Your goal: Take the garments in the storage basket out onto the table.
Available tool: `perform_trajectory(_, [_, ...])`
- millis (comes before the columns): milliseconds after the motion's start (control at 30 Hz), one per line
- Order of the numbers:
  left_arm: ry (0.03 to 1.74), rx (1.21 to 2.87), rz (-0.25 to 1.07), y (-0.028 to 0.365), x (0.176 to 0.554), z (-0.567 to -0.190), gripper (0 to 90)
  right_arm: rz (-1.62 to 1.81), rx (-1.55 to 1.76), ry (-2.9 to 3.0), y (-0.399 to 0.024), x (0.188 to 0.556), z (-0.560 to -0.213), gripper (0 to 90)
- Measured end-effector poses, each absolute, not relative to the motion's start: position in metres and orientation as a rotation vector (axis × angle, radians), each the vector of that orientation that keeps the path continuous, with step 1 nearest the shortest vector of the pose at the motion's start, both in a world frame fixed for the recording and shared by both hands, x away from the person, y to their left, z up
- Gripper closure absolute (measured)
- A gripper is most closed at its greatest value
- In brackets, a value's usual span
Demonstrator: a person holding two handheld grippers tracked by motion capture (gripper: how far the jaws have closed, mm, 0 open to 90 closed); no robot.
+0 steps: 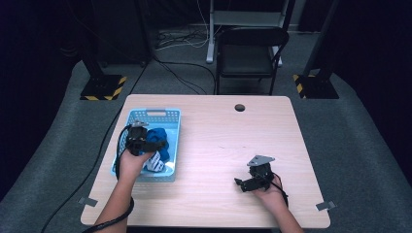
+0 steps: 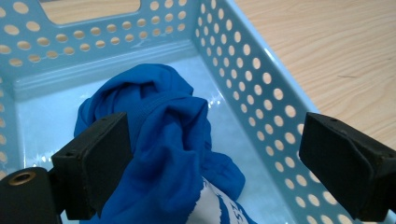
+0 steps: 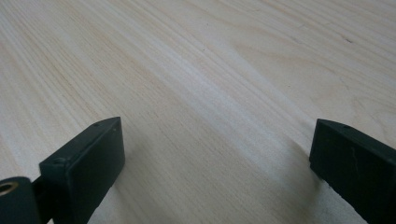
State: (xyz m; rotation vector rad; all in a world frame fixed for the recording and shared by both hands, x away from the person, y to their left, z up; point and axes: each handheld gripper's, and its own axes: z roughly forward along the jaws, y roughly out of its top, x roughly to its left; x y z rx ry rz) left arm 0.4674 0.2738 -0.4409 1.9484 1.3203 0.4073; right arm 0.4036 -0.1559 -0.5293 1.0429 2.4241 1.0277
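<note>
A light blue perforated basket sits on the left part of the wooden table. Inside it lies a crumpled blue cloth with a white printed part. My left gripper hovers over the basket, held by a hand. In the left gripper view it stands open, its jaws wide apart, the blue cloth bunched against the left jaw inside the basket. My right gripper rests low over bare table at the front right. In the right gripper view it is open with nothing between the jaws.
A round cable hole is at the table's far edge. A black folding chair stands behind the table. Black stands with yellow-striped bases flank the far corners. Cables trail from both grippers.
</note>
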Motion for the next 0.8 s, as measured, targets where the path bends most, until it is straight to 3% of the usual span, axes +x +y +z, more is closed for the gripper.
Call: perform_trajectory(800, [1.511, 1.951, 0.346, 0.27, 0.493, -0.459, 10.5, 1.028, 1.043, 2.425, -0.156, 0.404, -0.529, 2.5])
